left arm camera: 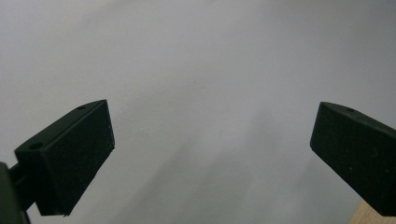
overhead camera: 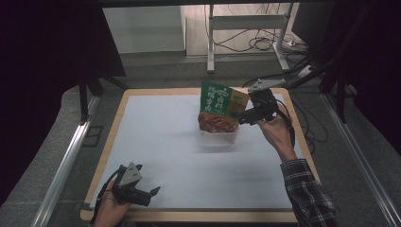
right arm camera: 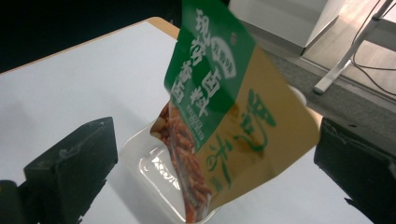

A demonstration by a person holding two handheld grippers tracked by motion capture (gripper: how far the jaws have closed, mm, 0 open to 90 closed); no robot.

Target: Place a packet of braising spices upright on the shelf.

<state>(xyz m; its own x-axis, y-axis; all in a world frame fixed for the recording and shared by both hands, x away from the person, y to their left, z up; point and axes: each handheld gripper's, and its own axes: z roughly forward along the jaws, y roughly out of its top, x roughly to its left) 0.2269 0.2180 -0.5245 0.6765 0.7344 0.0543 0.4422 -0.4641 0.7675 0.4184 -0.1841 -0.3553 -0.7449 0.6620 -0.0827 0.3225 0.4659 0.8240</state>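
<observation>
The right gripper (overhead camera: 242, 117), jaws wide apart and gripping nothing, is flanking the pouch (right arm camera: 219, 107) standing in the tray (right arm camera: 140, 161) near the table's (overhead camera: 156, 142) far edge; light, crinkly, probably slippery, best pinched at its flat upper edge. The left gripper (overhead camera: 152, 193) is resting open, holding nothing, at the near-left corner.

Green-tan snack pouch (overhead camera: 221, 105) upright, tilted — standing in clear plastic tray (overhead camera: 218, 137).

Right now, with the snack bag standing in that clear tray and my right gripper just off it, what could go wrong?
1. The snack bag leans tilted in the clear tray; with the right gripper open around it, a nudge could topple it.
2. The tray looks light and may slide if a jaw catches its rim.
3. The left gripper sits open near the table's front edge, too far off to steady anything.
</observation>
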